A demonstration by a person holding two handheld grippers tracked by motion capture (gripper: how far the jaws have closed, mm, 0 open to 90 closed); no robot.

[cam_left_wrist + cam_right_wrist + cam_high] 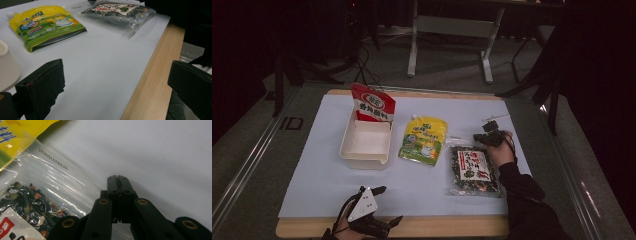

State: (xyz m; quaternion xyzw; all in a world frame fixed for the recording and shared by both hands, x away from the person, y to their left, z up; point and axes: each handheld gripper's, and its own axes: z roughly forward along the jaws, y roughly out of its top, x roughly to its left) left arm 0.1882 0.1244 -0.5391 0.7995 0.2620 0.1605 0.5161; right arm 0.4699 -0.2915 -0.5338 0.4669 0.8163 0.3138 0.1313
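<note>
I see a white tub (366, 144) backed by a red packet (373, 104), a yellow-green spout pouch (423, 140) just beside

The bench (492, 226) carries three food packets: one red packet (373, 103), one yellow spouted pouch (423, 141) and one clear bag of dried vegetables (473, 171). One white tub (366, 142) stands there. Two grippers: left (387, 206), right (491, 135).

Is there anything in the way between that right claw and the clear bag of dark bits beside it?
Nothing visible. The right gripper, jaws shut and holding nothing, sits at the clear bag's top edge on the white mat. The yellow pouch lies off to the bag's other side, not between them.
</note>
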